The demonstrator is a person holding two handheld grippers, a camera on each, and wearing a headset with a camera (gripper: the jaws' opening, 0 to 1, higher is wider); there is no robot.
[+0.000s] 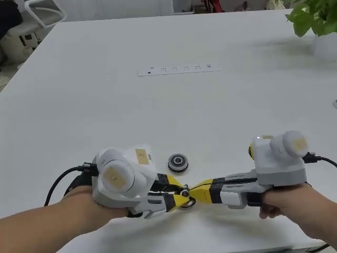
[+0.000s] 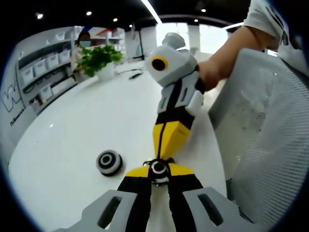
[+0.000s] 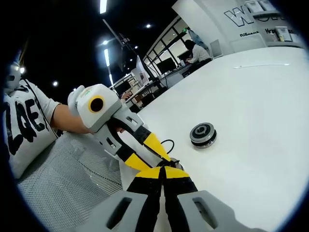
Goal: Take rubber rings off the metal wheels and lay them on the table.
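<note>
A small metal wheel with a black rubber ring (image 1: 185, 202) (image 2: 158, 168) is held just above the white table (image 1: 174, 110), near its front edge. My left gripper (image 1: 181, 196) (image 2: 158, 174) is shut on it from the left. From the right, my right gripper (image 1: 191, 196) (image 3: 164, 170) meets it tip to tip, jaws pressed together at the wheel's rim, apparently pinching the ring. It shows as yellow tips in the left gripper view (image 2: 164, 154). A second wheel (image 1: 178, 162) (image 2: 109, 162) (image 3: 203, 134), with its ring on, lies flat on the table just beyond the tips.
A white power strip (image 1: 178, 69) lies mid-table. A potted plant (image 1: 316, 18) (image 2: 96, 58) stands at the far right corner. A grey mesh chair back (image 2: 265, 135) is close behind the front edge. A person (image 3: 195, 50) sits far off.
</note>
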